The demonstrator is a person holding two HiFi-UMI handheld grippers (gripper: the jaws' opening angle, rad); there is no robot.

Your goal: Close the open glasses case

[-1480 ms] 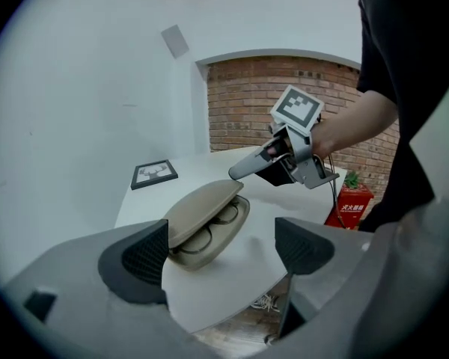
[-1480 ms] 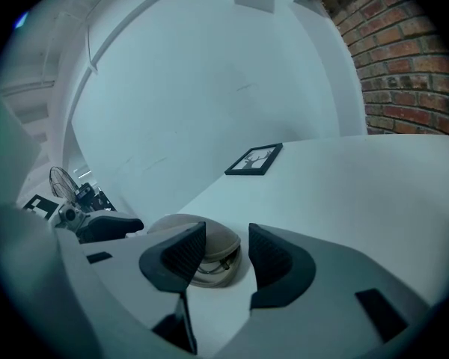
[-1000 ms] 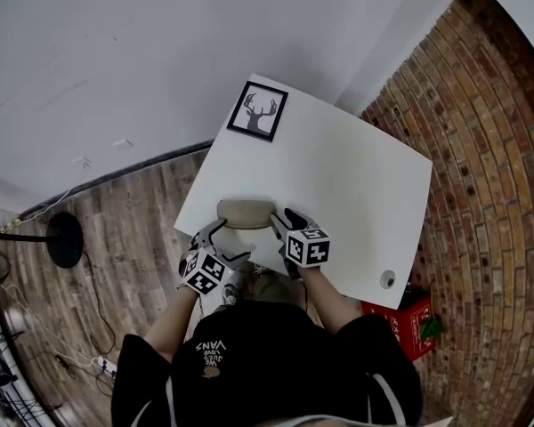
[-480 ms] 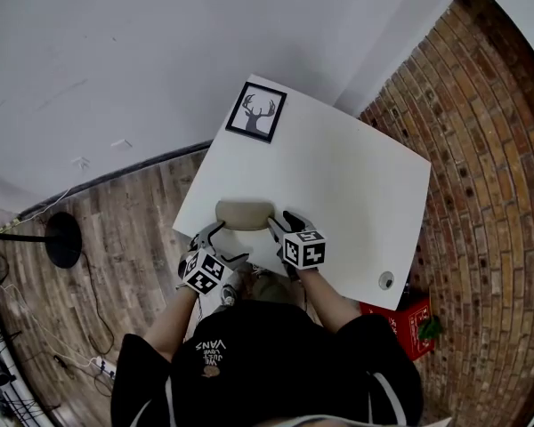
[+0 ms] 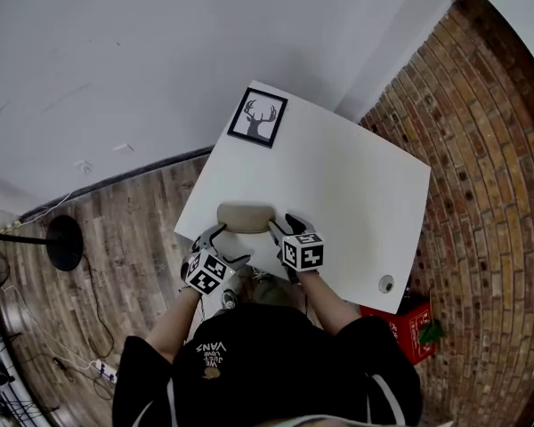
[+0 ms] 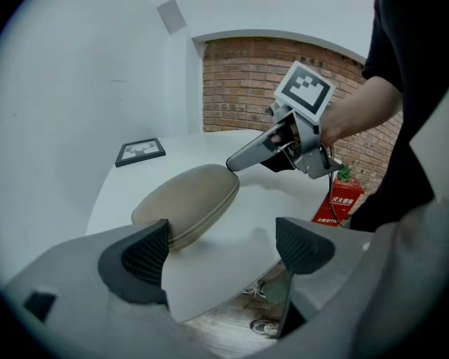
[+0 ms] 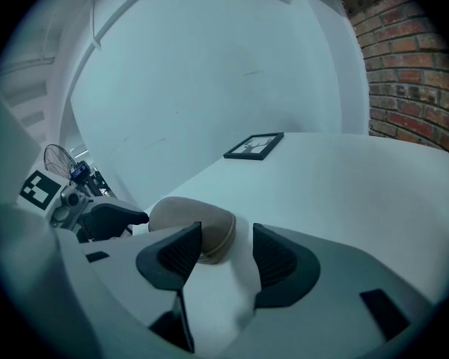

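The beige glasses case [image 5: 246, 216] lies with its lid down near the front edge of the white table [image 5: 356, 185]. My left gripper [image 5: 224, 244] sits at the case's left end with its jaws wide open; in the left gripper view the case [image 6: 187, 204] lies just past the left pad and nothing is pinched by the left gripper [image 6: 221, 249]. My right gripper [image 5: 285, 227] is at the case's right end. Its jaws have just been opening, and the case [image 7: 194, 219] shows just beyond the right gripper [image 7: 227, 249], unpressed.
A framed deer picture [image 5: 258, 116] lies at the table's far corner. A small round object [image 5: 387, 283] sits near the front right corner. A red box [image 5: 405, 314] stands on the floor by the brick wall, and a fan base [image 5: 64, 238] is at the left.
Both grippers stay at the ends of the case. The right gripper's marker cube has turned slightly.
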